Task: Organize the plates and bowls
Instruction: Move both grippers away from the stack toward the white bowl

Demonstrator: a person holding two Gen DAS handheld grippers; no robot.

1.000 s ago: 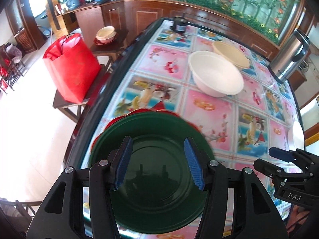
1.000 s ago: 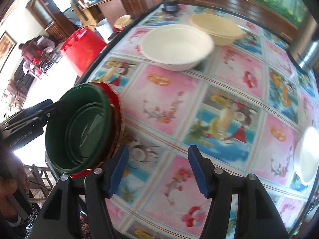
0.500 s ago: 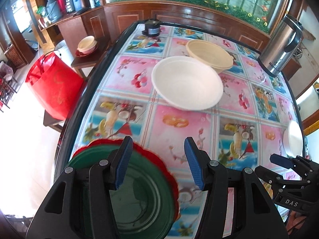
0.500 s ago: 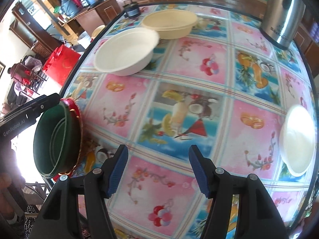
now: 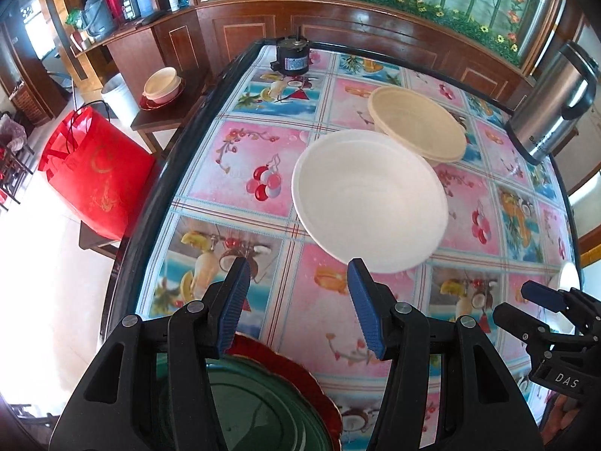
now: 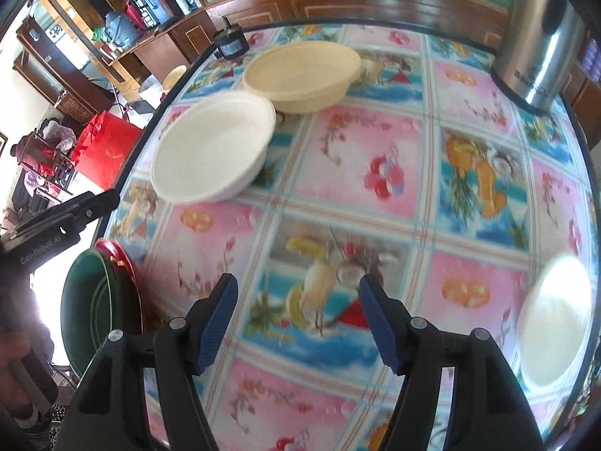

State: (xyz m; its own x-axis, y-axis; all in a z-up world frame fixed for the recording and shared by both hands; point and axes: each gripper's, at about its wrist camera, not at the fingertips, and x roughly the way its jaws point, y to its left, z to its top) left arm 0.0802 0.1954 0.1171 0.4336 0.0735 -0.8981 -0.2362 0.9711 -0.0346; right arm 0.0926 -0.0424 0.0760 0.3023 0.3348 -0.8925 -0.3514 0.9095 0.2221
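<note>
A green plate lies on a red plate at the table's near left edge. A white bowl sits mid-table with a cream bowl touching it behind. A small white plate lies at the right edge. My left gripper hovers open over bare tablecloth just short of the white bowl, nothing between its fingers. My right gripper is over the cloth with its jaws opening and nothing between them.
The table wears a fruit-patterned cloth. A steel thermos jug stands at the far right and a small black motor at the far edge. A red bag and a side table with a bowl are on the left.
Both grippers moved forward over the table, away from the green and red plates toward the white bowl. The stack slipped down under the left gripper. The right jaws spread slightly wider.
</note>
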